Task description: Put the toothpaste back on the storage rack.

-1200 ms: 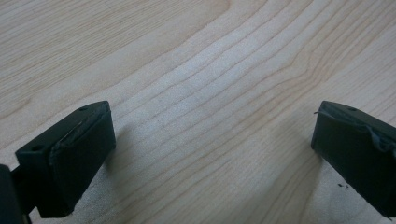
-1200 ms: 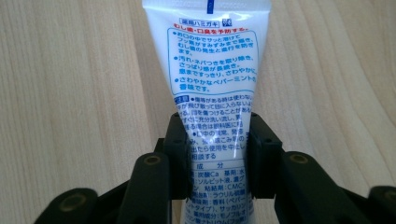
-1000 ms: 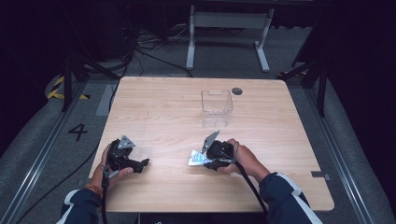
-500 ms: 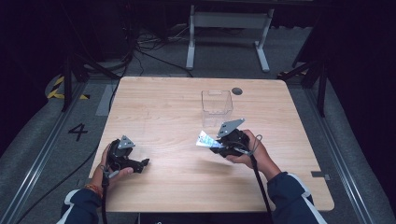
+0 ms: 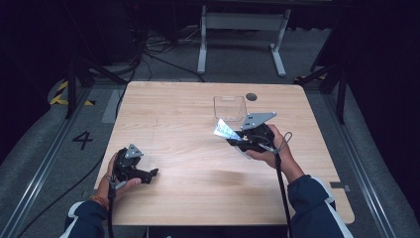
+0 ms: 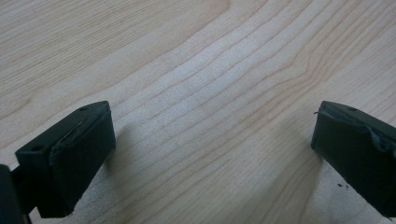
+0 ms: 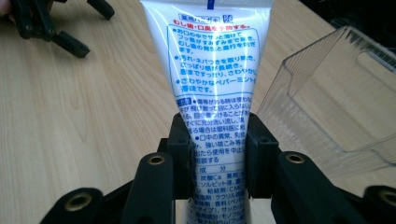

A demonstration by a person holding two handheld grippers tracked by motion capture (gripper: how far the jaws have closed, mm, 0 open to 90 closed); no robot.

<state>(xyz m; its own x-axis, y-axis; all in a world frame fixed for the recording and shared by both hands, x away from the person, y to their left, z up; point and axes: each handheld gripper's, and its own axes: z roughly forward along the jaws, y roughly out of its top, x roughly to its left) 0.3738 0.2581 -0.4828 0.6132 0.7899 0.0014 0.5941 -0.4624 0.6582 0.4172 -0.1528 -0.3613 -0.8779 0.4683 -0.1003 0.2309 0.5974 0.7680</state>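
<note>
I am holding the right gripper point(image 5: 233, 137) up over the right half of the wooden worktop point(image 5: 198, 124), and its fingers point(image 7: 181, 140) are pinching a white tube point(image 7: 212, 93) printed with blue and red Japanese text. In the right gripper view the tube is running up from between the two black fingers, squeezed at its lower part, with its wider end spreading toward the top of the frame. In the high view the tube point(image 5: 224, 130) is sticking out from the gripper toward the left and slightly up, raised off the wood.

Just beside the tube a clear plastic bin point(image 5: 230, 108) is standing on the worktop, near the far edge and close to a small dark round cap point(image 5: 251, 96) set in the wood. In the right gripper view the bin point(image 7: 336, 93) is sitting to the right of the tube, its open top facing up. I cannot tell whether the tube is touching it.

My left gripper point(image 5: 148, 174) is resting low near the front left corner of the worktop, well apart from the right one. Its fingers point(image 6: 70, 158) are standing wide apart over bare wood grain, holding nothing. My left hand point(image 5: 110, 177) is wrapping the gripper body from below, and a cable is trailing back from each gripper toward my dark sleeves.
</note>
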